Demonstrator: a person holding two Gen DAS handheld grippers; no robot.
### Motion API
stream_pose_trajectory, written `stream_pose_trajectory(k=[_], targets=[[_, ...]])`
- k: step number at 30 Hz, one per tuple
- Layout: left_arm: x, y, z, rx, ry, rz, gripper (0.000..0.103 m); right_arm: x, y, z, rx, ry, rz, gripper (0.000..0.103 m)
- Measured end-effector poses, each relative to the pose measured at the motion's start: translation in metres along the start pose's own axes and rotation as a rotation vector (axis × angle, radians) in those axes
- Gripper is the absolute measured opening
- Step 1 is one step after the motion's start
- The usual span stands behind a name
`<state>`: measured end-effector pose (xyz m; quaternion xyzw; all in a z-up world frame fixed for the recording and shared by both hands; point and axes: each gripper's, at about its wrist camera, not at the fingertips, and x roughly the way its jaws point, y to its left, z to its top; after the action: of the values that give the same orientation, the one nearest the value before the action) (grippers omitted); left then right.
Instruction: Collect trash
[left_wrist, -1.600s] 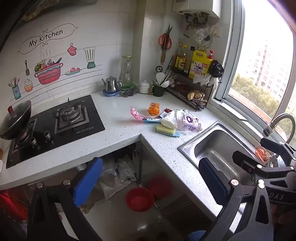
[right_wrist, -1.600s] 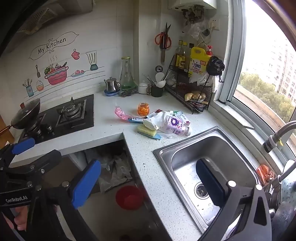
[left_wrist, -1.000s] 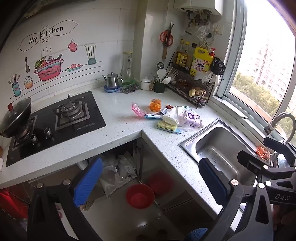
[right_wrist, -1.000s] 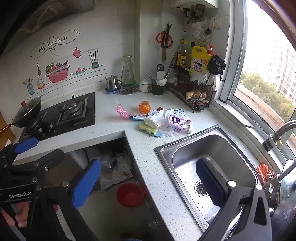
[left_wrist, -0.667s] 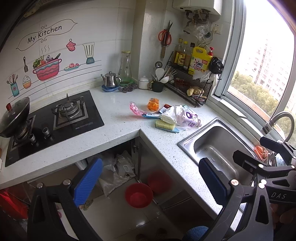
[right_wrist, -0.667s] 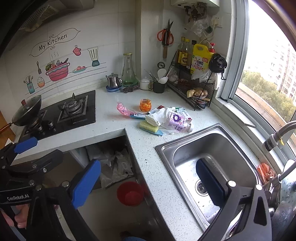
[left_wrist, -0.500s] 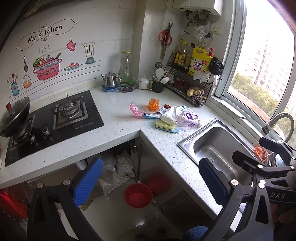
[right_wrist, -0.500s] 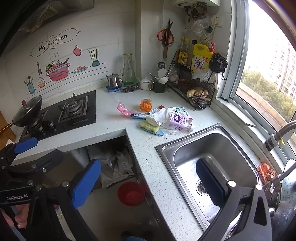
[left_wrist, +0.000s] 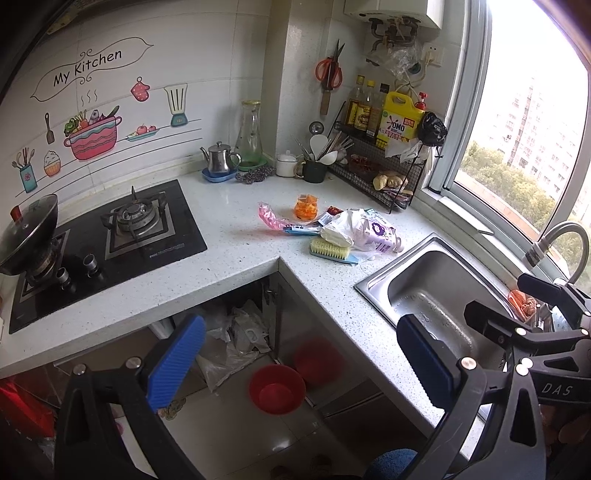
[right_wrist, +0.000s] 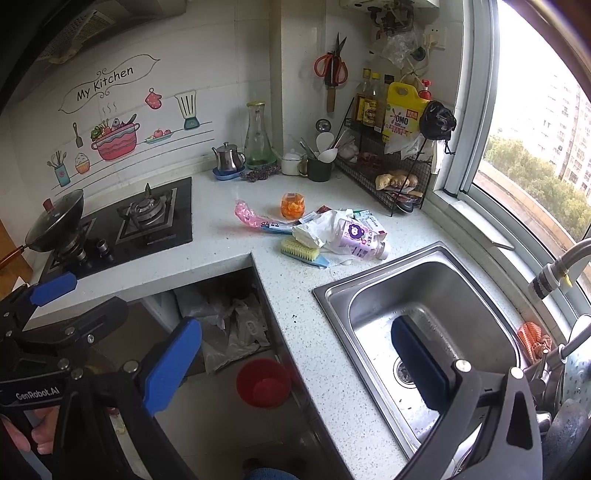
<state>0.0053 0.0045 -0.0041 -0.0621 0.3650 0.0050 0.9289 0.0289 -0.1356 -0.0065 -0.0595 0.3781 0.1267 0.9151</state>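
Note:
A heap of trash lies on the white counter (left_wrist: 236, 254) by the sink corner: a pink wrapper (left_wrist: 271, 218), an orange cup (left_wrist: 306, 208), a white and purple bag (left_wrist: 364, 230) and a small blue packet (left_wrist: 301, 230). The same heap shows in the right wrist view: the pink wrapper (right_wrist: 249, 214), the orange cup (right_wrist: 292, 205), the white and purple bag (right_wrist: 345, 232). My left gripper (left_wrist: 295, 354) is open and empty, well short of the heap. My right gripper (right_wrist: 295, 354) is open and empty, above the counter edge by the sink.
A green scrub brush (left_wrist: 330, 250) lies beside the trash. A steel sink (right_wrist: 424, 314) is at the right, a gas hob (left_wrist: 110, 240) with a wok (left_wrist: 27, 236) at the left. A wire rack (left_wrist: 384, 173) and utensils stand at the back. A red bucket (left_wrist: 277, 387) stands on the floor.
Both cameras drifted slightly; the scene has shifted a little in view. Both grippers stay open and empty. The trash has not moved.

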Motion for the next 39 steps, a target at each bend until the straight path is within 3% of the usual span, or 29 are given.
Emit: stream_pose_trajectory(k=[34, 39], targets=[[0.0063, 0.0020, 0.0031, 0.044, -0.004, 0.000, 0.103, -0.0007, 0.0028, 0.0033, 0.027, -0.010, -0.008, 0.103], [0.0060, 0.0051, 0.0088, 0.047, 0.002, -0.034, 0.103, -0.0004, 0.0023, 0.0055, 0.053, -0.010, -0.014, 0.103]])
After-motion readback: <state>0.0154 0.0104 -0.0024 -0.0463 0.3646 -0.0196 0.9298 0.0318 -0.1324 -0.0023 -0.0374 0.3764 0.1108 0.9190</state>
